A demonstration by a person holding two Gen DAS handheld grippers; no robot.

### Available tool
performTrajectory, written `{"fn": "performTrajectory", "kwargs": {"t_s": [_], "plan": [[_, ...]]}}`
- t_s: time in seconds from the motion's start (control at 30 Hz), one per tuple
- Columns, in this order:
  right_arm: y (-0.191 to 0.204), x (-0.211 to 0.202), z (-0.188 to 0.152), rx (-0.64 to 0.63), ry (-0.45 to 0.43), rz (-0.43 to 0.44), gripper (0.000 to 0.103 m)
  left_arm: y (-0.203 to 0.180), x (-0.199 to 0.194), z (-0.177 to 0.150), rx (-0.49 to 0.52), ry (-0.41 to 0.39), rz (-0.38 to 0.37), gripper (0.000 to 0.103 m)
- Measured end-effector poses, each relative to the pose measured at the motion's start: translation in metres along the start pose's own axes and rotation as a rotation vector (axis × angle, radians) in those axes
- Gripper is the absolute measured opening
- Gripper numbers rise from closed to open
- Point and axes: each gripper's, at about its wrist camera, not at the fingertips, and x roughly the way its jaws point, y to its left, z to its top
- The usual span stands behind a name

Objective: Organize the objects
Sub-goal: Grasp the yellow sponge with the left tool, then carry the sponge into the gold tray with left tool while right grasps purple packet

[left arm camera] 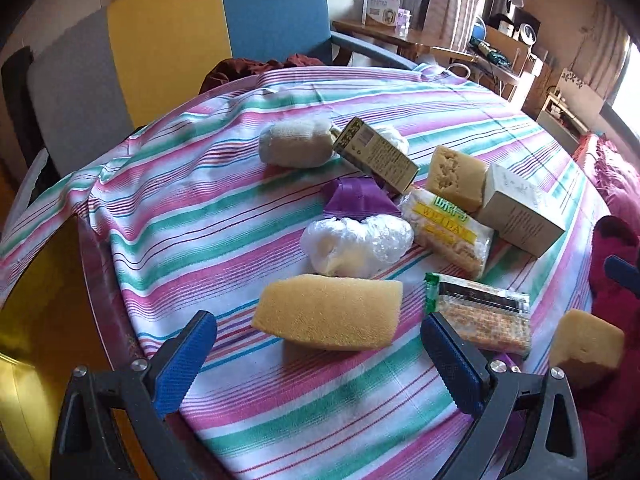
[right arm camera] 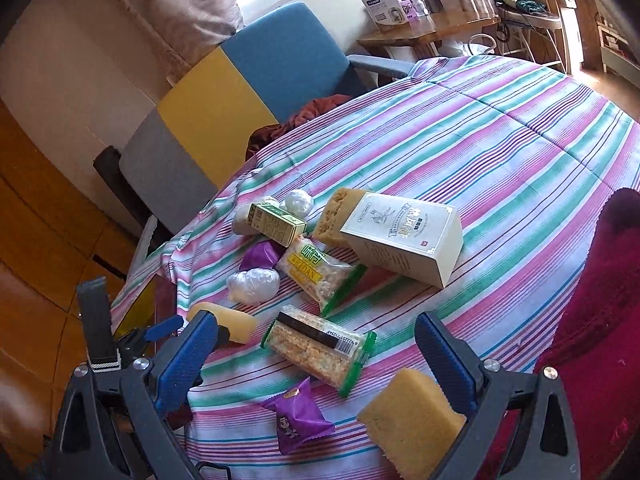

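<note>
Both tools gape empty above a striped-cloth worktop point(left arm camera: 200, 208): left tool point(left arm camera: 318, 344) lines up on a yellow oblong sponge point(left arm camera: 328, 322) near the edge; right tool point(right arm camera: 316, 354) hovers over a green-ended cracker packet point(right arm camera: 320, 350). Sorting appears barely begun; next, probably descend and clamp.

A striped cloth tablecloth point(left arm camera: 168, 216), soft and wrinkled, covers the table. The yellow sponges point(left arm camera: 328, 312) look porous, rough and matt. Two cardboard boxes point(right arm camera: 404, 236) have a matt paper finish. Snack packets point(right arm camera: 320, 356) and a crumpled clear bag point(left arm camera: 356, 246) are glossy plastic. The gripper fingers point(left arm camera: 180, 364) carry blue, textured rubbery pads on dark matt plastic.
</note>
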Motion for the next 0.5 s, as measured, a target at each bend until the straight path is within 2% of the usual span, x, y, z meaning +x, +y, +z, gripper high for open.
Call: {"fn": "performTrajectory", "kwargs": {"t_s": [0.03,0.1,0.13,0.17,0.33,0.5], "plan": [[0.000,0.000,0.000,-0.001,0.002,-0.001,0.102,0.001,0.004,0.001,-0.004,0.007,0.009,0.097],[0.001,0.001,0.000,-0.003,0.006,-0.002,0.102,0.002,0.011,0.004,-0.012,0.017,0.015,0.084],[0.001,0.002,0.000,-0.004,0.008,-0.003,0.102,0.002,0.013,0.004,-0.015,0.018,-0.012,0.070],[0.001,0.002,0.000,-0.004,0.010,-0.003,0.102,0.003,0.014,0.003,-0.025,0.020,-0.055,0.062],[0.005,0.008,-0.001,-0.041,0.046,-0.001,0.100,0.001,-0.010,-0.011,-0.021,-0.037,-0.053,0.060],[0.027,0.021,-0.008,-0.184,0.143,0.032,0.089,0.008,-0.051,-0.032,-0.054,-0.110,-0.070,0.061]]}}
